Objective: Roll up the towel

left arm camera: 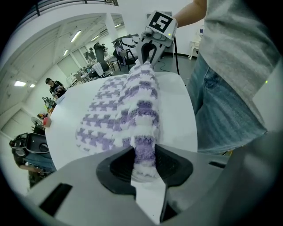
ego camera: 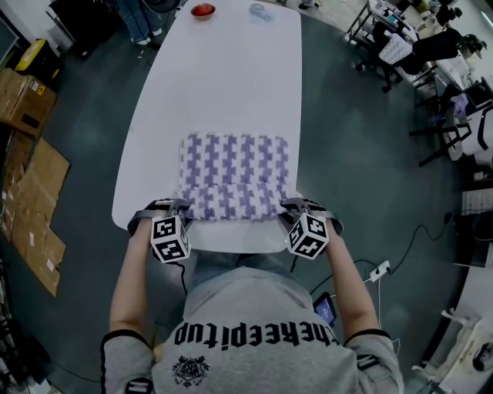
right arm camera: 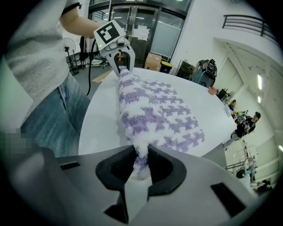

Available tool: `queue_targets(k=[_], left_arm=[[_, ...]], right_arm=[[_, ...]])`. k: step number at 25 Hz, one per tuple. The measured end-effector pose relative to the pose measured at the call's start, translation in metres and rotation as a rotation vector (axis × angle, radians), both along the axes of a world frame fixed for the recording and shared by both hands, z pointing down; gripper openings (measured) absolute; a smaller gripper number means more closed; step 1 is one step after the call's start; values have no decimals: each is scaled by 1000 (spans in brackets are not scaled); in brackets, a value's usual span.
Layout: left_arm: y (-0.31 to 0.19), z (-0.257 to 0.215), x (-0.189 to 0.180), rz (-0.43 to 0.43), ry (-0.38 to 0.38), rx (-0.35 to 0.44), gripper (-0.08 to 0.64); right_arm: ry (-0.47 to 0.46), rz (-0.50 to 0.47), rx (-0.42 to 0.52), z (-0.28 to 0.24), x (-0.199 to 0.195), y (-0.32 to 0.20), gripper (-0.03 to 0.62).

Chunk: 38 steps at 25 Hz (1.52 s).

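White table [ego camera: 231, 85] bears purple-checked towel [ego camera: 235, 165], near edge folded

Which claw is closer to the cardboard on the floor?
Left. The left gripper holds the towel on the cardboard side; the right gripper holds its other end, farther away.

towel [ego camera: 235, 173]: 1 | table [ego camera: 231, 85]: 1 | red bowl [ego camera: 202, 11]: 1 | left tongs [ego camera: 180, 208] + right tongs [ego camera: 290, 206]: 2
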State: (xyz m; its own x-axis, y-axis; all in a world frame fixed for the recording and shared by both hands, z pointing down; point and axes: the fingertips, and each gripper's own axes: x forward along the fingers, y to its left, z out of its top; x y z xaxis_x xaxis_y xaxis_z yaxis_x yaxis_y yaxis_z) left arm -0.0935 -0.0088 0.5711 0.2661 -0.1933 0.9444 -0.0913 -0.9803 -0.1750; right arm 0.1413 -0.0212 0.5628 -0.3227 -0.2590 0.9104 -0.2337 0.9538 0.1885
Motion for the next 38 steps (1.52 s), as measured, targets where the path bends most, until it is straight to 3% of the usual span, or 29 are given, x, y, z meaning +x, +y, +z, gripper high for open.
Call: queue_targets(k=[8,18,38], left_arm=[[-32,-8,-4,-34,51,-33,128],[-91,-16,3,-75,112,-32,132],[-202,-7,-2,-68,133,-26,138]], right_arm=[[-84,110,-40,-15,-3,-27,83],[-141,217,0,-29,6,-81,87],[-81,374,118,-26,4,-182,87]])
